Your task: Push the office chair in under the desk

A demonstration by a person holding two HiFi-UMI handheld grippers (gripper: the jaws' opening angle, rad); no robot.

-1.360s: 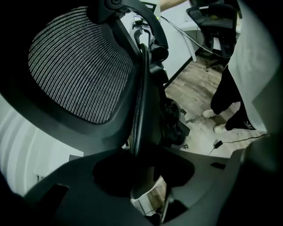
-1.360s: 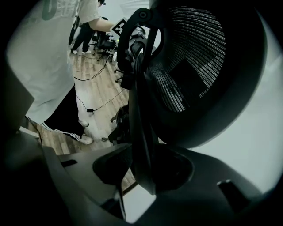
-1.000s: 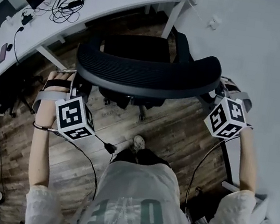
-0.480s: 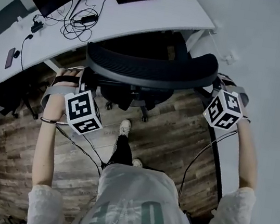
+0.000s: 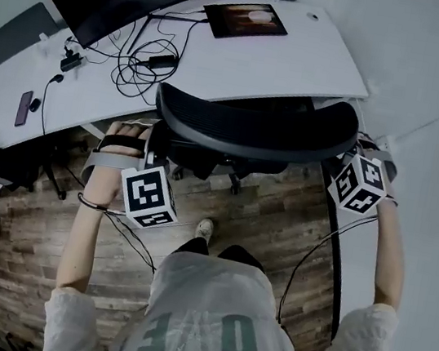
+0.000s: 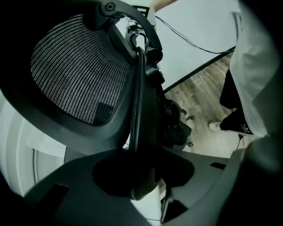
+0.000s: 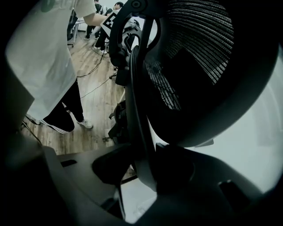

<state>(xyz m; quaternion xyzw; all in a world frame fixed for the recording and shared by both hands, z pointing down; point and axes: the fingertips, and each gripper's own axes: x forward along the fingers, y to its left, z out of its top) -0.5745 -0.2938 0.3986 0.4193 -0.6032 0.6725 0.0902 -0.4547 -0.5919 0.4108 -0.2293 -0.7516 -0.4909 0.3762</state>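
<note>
White desk (image 5: 304,60) spans the upper part of the head view. Office chair (image 5: 252,126) stands at its front edge, with the seat out of sight beneath the top and the mesh backrest close against the edge. Left gripper (image 6: 143,176): jaws pinch the backrest's left rim. Right gripper (image 7: 141,170): jaws pinch the right rim, each set held apart only by the frame.

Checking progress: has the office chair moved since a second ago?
Yes: the office chair has rolled toward the desk; its backrest now meets the desk's front edge.
</note>
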